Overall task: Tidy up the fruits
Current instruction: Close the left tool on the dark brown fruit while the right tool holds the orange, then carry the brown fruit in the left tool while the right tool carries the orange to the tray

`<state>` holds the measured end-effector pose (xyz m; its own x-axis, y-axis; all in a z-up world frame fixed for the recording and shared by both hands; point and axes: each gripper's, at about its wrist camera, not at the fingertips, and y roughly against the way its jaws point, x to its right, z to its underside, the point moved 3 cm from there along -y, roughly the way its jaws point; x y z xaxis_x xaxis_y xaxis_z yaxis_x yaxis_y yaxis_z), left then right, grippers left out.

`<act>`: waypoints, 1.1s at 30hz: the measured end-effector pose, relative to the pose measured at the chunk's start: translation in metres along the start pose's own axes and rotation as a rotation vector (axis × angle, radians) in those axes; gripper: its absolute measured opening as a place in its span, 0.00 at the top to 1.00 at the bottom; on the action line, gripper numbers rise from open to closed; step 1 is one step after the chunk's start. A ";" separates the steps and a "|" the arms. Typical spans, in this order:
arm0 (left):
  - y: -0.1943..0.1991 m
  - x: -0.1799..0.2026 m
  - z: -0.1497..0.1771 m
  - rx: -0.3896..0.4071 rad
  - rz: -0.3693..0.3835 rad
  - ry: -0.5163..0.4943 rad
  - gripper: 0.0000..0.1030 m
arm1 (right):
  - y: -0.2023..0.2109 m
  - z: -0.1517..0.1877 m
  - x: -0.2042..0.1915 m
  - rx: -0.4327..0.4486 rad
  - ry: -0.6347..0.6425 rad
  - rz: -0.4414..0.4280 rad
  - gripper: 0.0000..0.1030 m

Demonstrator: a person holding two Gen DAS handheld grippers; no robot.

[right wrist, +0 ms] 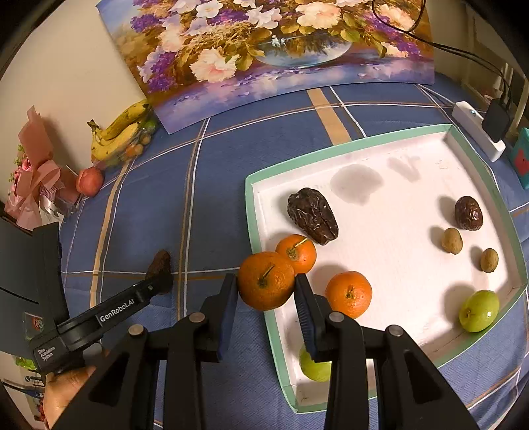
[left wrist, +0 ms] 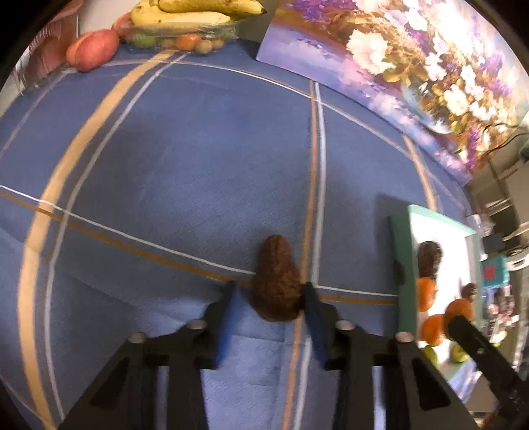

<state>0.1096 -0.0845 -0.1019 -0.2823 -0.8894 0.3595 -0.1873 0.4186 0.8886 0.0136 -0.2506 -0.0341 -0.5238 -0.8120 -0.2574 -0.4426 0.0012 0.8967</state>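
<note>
- Left gripper (left wrist: 269, 291), seen through its own wrist camera, has its black, blue-padded jaws pinching a wrinkled brown date (left wrist: 276, 281) by its lower half, just over the blue checked tablecloth (left wrist: 165, 149).
- Right of it lies the white tray with a mint-green rim (left wrist: 401, 264); part of the right gripper's black arm (left wrist: 476, 344) crosses its near corner.
- Far off at the table's back edge sit a bunch of yellow bananas (left wrist: 185, 13) on a clear plastic pack of small fruit, and a red apple (left wrist: 92, 49) beside them.
- A flower painting (left wrist: 413, 66) leans along the right.

- Right gripper (right wrist: 266, 287), in its own wrist view, is clamped on a large orange mandarin (right wrist: 266, 279), held over the tray's left rim (right wrist: 251, 211).
- Touching that mandarin from behind is a smaller mandarin (right wrist: 297, 253); a third one (right wrist: 348, 294) rests just to the right, inside the tray.
- Also in the tray: a big dark date (right wrist: 312, 216), a smaller dark date (right wrist: 468, 213), two tan walnuts (right wrist: 452, 240), and two green apples, one (right wrist: 479, 311) near the right wall, the other (right wrist: 314, 367) partly hidden under the jaw.
- At the left, a hand (right wrist: 66, 387) holds the left gripper, its tip on the brown date, well outside the tray.
</note>
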 end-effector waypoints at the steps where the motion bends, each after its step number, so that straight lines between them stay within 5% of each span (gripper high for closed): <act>1: 0.001 0.000 0.000 0.001 0.004 0.001 0.69 | 0.000 0.000 0.001 0.001 -0.002 -0.001 0.65; 16: 0.081 0.060 -0.009 0.208 0.141 -0.142 0.69 | 0.032 -0.017 0.055 0.107 -0.139 0.043 0.65; 25: 0.081 0.130 0.015 0.165 0.202 -0.316 0.69 | 0.068 -0.028 0.114 0.215 -0.260 0.169 0.65; 33: 0.065 0.167 0.039 0.109 0.179 -0.430 0.69 | 0.086 -0.026 0.138 0.256 -0.287 0.209 0.65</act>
<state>0.0135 -0.1987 0.0047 -0.6787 -0.6547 0.3328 -0.1918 0.5954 0.7802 -0.0781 -0.3776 0.0172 -0.7864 -0.5836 -0.2022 -0.4530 0.3225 0.8311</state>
